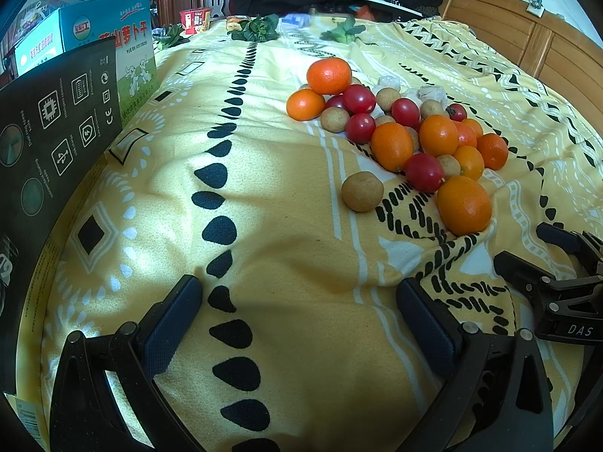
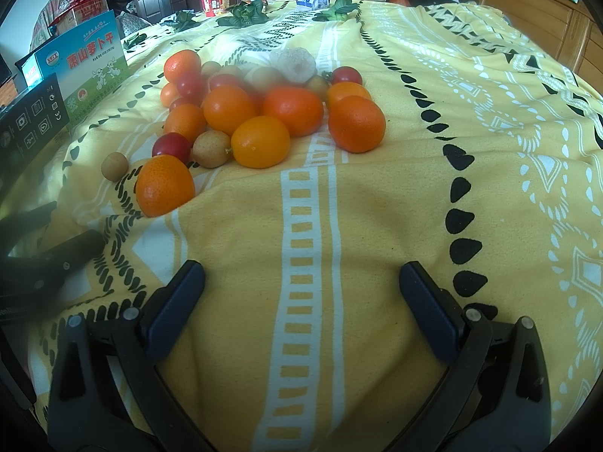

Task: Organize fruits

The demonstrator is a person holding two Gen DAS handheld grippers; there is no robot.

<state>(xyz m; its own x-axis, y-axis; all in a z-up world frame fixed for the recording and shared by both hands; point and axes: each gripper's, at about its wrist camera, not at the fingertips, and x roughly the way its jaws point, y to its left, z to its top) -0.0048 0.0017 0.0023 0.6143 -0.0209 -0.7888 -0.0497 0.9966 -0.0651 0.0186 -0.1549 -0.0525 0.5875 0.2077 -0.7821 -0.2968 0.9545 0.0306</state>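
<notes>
Orange kumquats (image 2: 260, 141), red tomatoes (image 1: 424, 172) and tan longans (image 1: 362, 191) lie on a yellow, black-and-white patterned bedspread (image 2: 377, 226).

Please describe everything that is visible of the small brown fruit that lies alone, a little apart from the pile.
The small brown fruit is round, tan, with a matte, slightly rough skin, possibly a longan. It looks whole. It rests on the yellow patterned blanket, near a white stripe, on the left edge of the fruit pile. It touches no other fruit; the nearest are a large orange and a red cherry tomato. Neither gripper touches it.
</notes>
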